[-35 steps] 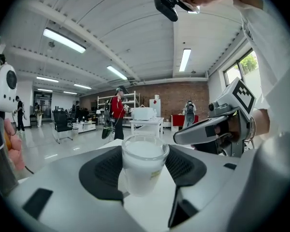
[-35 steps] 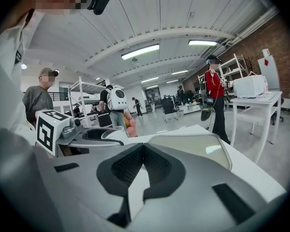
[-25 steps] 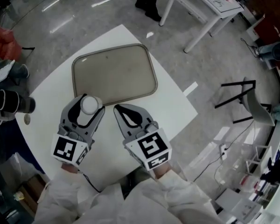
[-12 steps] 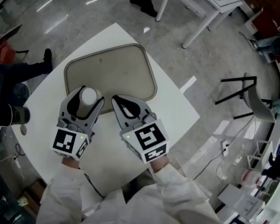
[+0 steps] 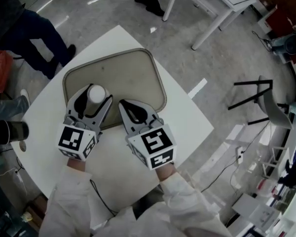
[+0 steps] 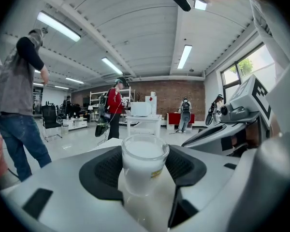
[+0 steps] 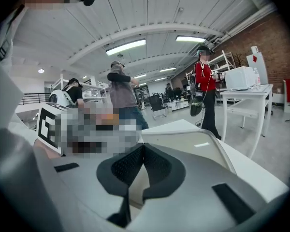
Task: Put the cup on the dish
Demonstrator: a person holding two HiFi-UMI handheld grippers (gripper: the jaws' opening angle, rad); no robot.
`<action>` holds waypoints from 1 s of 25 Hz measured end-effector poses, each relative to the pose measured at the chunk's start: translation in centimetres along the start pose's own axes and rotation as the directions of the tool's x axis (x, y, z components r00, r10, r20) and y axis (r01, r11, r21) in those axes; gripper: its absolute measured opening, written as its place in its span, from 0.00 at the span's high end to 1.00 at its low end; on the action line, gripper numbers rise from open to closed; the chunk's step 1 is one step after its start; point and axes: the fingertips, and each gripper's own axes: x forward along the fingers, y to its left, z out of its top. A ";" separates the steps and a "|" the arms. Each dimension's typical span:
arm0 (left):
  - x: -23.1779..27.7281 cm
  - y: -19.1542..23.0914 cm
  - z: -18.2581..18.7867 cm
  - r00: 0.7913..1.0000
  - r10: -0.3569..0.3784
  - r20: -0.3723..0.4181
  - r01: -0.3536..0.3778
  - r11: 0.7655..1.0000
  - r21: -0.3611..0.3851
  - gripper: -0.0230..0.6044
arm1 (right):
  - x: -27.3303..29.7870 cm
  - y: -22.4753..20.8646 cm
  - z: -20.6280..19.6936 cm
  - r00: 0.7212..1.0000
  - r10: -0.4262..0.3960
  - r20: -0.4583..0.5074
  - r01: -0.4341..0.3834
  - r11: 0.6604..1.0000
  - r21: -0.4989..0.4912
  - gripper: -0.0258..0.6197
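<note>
The cup (image 6: 145, 163), a small pale straight-walled vessel with a thickened rim and a small yellowish mark low on its side, appears left of centre in the head view, over the lower-left part of the dish (image 5: 138, 73), a shallow beige tray with rounded corners. We judge the cup light and rigid, with a smooth wall that could slip. A hold across the middle of the wall, below the rim, therefore suits it best, with only moderate pressure in case the wall is brittle. That is the hold shown here: the left gripper (image 5: 94, 98) has its jaws drawn in to the width of the cup, and the dark textured pads (image 6: 106, 166) press on opposite sides. The cup stands upright between them. We cannot tell whether its base already touches the dish or hangs just above it. The right gripper (image 7: 141, 166), at the centre of the head view just beside the left one, has its jaws brought together with nothing between them. It lies over the near edge of the dish, above the white table (image 5: 187, 117).
</note>
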 end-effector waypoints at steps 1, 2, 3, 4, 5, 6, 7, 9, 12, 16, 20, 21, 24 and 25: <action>0.3 0.1 -0.3 1.000 -0.001 -0.005 0.001 1.000 -0.006 0.53 | 0.0 -0.4 -0.3 1.000 -0.007 -0.006 0.007 1.000 0.004 0.94; 0.7 0.1 -0.7 1.000 -0.002 -0.009 0.002 1.000 -0.015 0.53 | 0.1 -0.8 -0.7 1.000 -0.015 -0.012 0.015 1.000 0.007 0.94; 1.0 0.2 -1.0 1.000 -0.003 -0.010 0.003 1.000 -0.025 0.53 | 0.2 -1.1 -1.0 1.000 -0.022 -0.015 0.022 1.000 0.009 0.94; 1.3 0.2 -1.3 1.000 -0.004 -0.010 0.004 0.999 -0.033 0.53 | 0.3 -1.3 -1.2 1.000 -0.026 -0.016 0.026 1.000 0.013 0.94; 1.6 0.1 -1.5 1.000 -0.007 -0.009 0.006 0.999 -0.037 0.53 | 0.4 -1.5 -1.3 0.999 -0.028 -0.016 0.028 0.999 0.019 0.94; 1.9 -0.1 -1.8 1.000 -0.010 -0.008 0.009 0.999 -0.038 0.53 | 0.4 -1.6 -1.5 0.999 -0.029 -0.016 0.029 0.999 0.025 0.94; 2.1 -0.3 -2.0 1.000 -0.013 -0.010 0.012 0.999 -0.037 0.53 | 0.4 -1.6 -1.8 0.999 -0.028 -0.019 0.029 0.999 0.030 0.94; 2.4 -0.4 -2.6 1.000 -0.017 -0.013 0.017 0.999 -0.039 0.53 | 0.5 -1.5 -2.3 0.999 -0.027 -0.029 0.028 0.999 0.034 0.94; 2.6 -0.1 -2.9 1.000 -0.016 -0.006 0.015 0.998 -0.055 0.53 | 0.7 -1.4 -2.9 0.999 -0.024 -0.044 0.026 0.999 0.037 0.94; 2.8 0.2 -3.0 1.000 0.000 -0.008 -0.001 0.996 -0.088 0.53 | 0.2 -1.7 -3.2 0.998 -0.027 -0.051 0.029 0.999 0.045 0.94; 2.9 0.5 -3.1 1.000 0.004 -0.008 -0.005 0.992 -0.129 0.53 | 0.0 -1.9 -3.3 0.998 -0.032 -0.049 0.035 0.998 0.052 0.94; 2.9 0.6 -3.1 1.000 0.001 -0.008 -0.002 0.991 -0.136 0.53 | -0.1 -1.9 -3.3 0.998 -0.032 -0.048 0.035 0.998 0.052 0.94; 3.0 0.5 -3.2 1.000 -0.005 -0.016 0.003 0.991 -0.132 0.53 | 0.0 -1.8 -3.3 0.998 -0.033 -0.049 0.035 0.998 0.051 0.94; 3.1 0.4 -3.2 1.000 -0.009 -0.021 0.006 0.992 -0.126 0.53 | -0.1 -1.7 -3.2 0.998 -0.034 -0.048 0.036 0.998 0.050 0.94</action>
